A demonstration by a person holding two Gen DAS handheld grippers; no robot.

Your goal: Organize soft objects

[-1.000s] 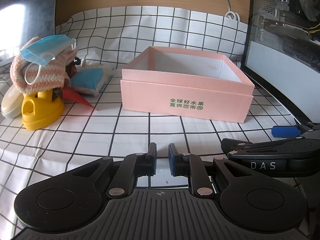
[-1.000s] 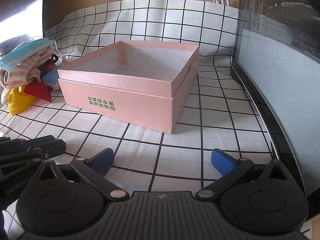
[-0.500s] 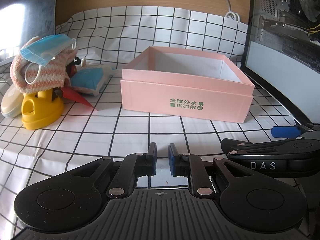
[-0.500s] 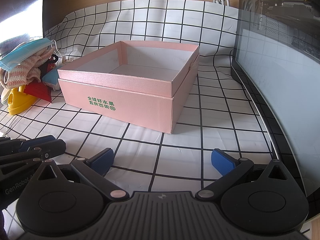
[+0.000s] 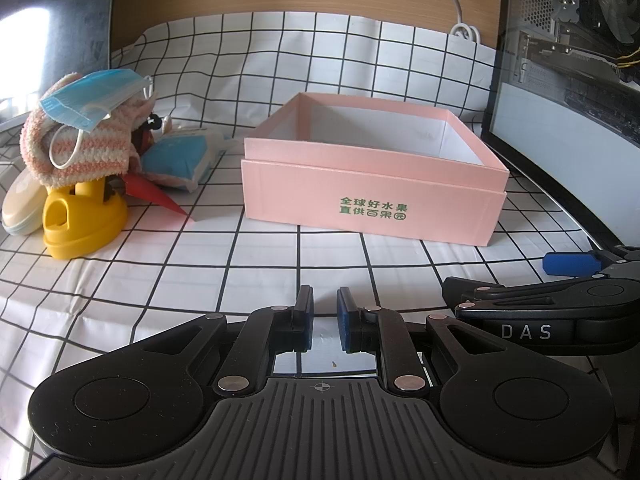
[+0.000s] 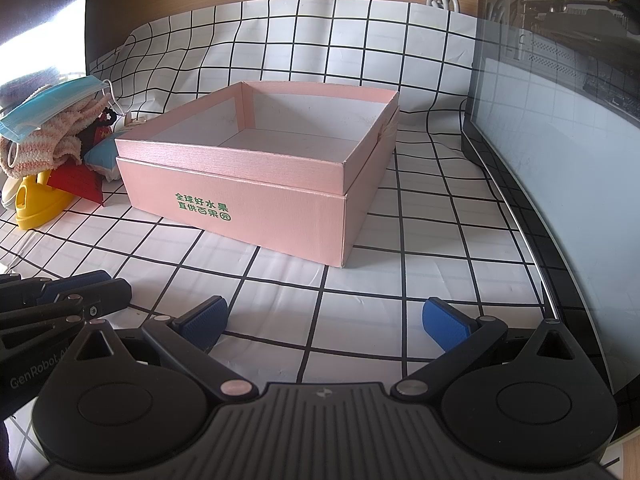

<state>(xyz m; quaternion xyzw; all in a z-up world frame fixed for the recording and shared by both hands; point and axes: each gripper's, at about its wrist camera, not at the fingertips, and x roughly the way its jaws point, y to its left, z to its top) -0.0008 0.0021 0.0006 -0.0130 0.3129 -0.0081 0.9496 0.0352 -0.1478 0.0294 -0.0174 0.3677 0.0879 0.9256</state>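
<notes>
An empty pink box (image 5: 372, 208) (image 6: 248, 200) with green lettering stands mid-table on the checked cloth. A pile lies to its left: a blue face mask (image 5: 92, 96) (image 6: 48, 108) on a pink-and-white striped fluffy cloth (image 5: 80, 156), and a blue soft pack (image 5: 180, 156) beside them. My left gripper (image 5: 325, 300) hovers low in front of the box, jaws nearly together with nothing between them. My right gripper (image 6: 324, 312) sits to its right, wide open and empty, facing the box's right corner.
A yellow plastic stand (image 5: 80, 220) carries the fluffy cloth, with a red paper cone (image 5: 156, 200) and a cream oval case (image 5: 22, 204) beside it. A dark monitor (image 6: 560, 140) lines the right side. A wooden wall and a white cable (image 5: 460, 20) are behind.
</notes>
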